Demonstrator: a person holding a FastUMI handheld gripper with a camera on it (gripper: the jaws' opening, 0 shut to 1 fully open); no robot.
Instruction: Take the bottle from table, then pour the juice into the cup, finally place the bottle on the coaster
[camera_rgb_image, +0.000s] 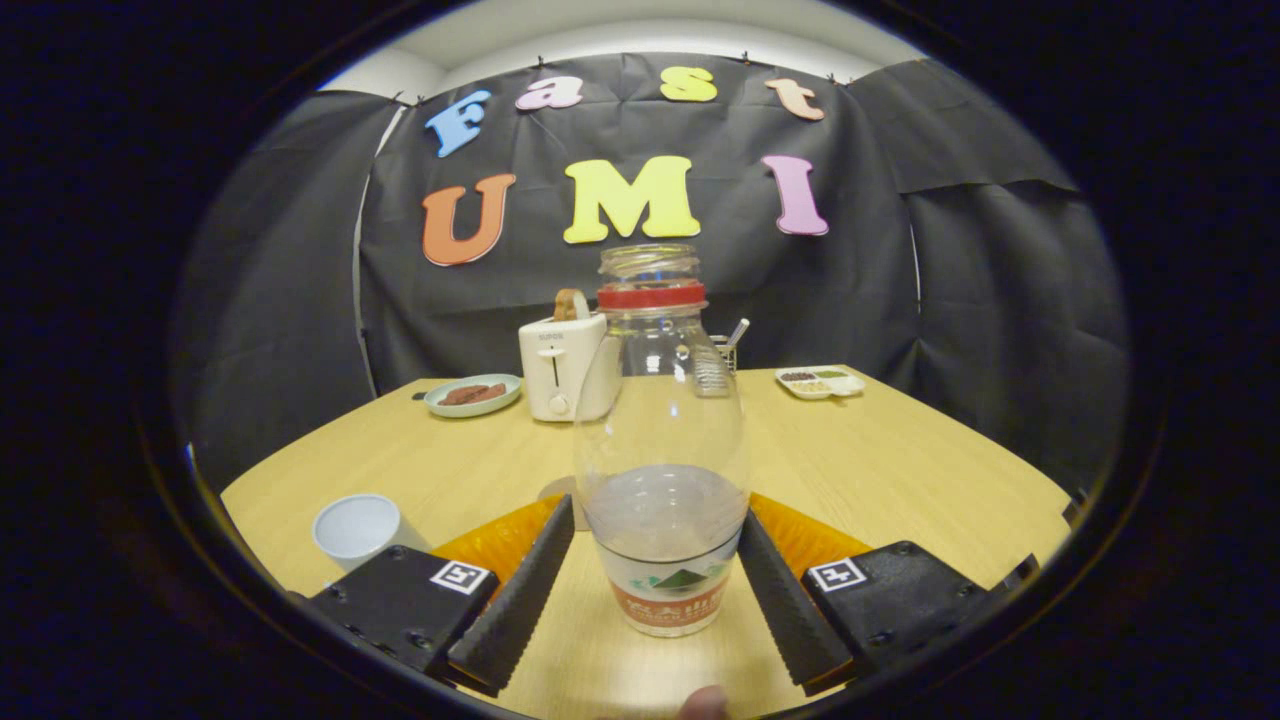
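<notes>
Pale wood is the table (900, 470), the largest thing here, and everything else stands on it. On its far side, near the black cloth wall, there are a white toaster (560, 365) with a slice of bread in its slot, a light green plate (473, 394) with something brown on it, and a small white tray (822, 381) with divided sections.

The clear plastic bottle (662, 440) stands upright in the middle, between the two fingers of the gripper (658, 590). Its cap is off and a red ring sits around the neck. A little pale liquid fills only the lowest part. The fingers are spread, one on each side of the bottle's lower part; they are very close to its wall, but I cannot tell whether both really press on it. The bottle seems to rest on the table.

Something round and flat (560, 492) peeks out just behind the bottle base, left side; it may be the coaster, but I am not sure. The white cup (357, 528) stands to the left, beside the gripper body, and I cannot see juice inside it.

As I judge it, the task is at its first step: the bottle is about to be gripped. Lifting, pouring and placing on the coaster are all left.
</notes>
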